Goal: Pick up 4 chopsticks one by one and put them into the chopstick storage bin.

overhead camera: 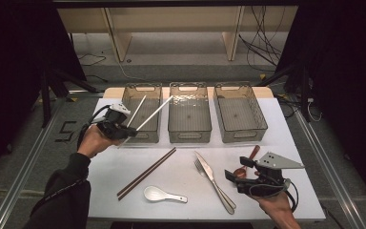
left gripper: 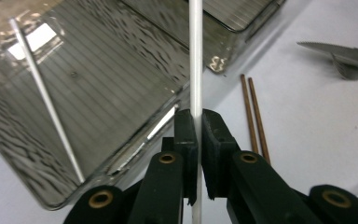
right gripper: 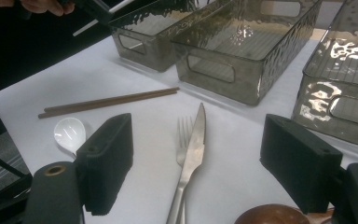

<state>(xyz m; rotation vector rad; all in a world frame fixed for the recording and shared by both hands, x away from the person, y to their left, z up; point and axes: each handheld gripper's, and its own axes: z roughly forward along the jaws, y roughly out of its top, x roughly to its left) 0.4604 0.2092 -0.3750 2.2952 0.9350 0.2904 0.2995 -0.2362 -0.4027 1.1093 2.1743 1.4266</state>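
White chopstick (left gripper: 196, 56) sits clamped between the left gripper's (left gripper: 197, 135) fingers (left gripper: 185, 140), which press together on it partway along its length. In the high view that chopstick (overhead camera: 153, 113) slants up and to the right over the left bin (overhead camera: 143, 136), its tip toward the middle bin's (overhead camera: 189, 135) near-left rim. The left gripper (overhead camera: 116, 125) is held above the tabletop (overhead camera: 286, 143) at the left bin's front-left corner, the left hand (overhead camera: 93, 140) behind it with the forearm coming up from the lower left in a dark sleeve.

A second white chopstick (left gripper: 46, 100) leans inside the left bin, its lower end at the near wall and its upper end at the far rim. The middle bin and the right bin (overhead camera: 240, 114) hold nothing that can be made out.

On the tabletop in front of the bins lie a pair of brown chopsticks (overhead camera: 147, 172), a white spoon (overhead camera: 163, 194), and a fork (overhead camera: 201, 167) and knife (overhead camera: 214, 181) side by side.

The right gripper (overhead camera: 240, 172) rests low at the near right, held in the right hand (overhead camera: 276, 205), its fingers (right gripper: 107, 158) wide apart and clamped on nothing. A brown wooden spoon (overhead camera: 246, 163) lies just in front of it, its bowl (right gripper: 272, 214) between the fingers at the bottom of the right gripper view.
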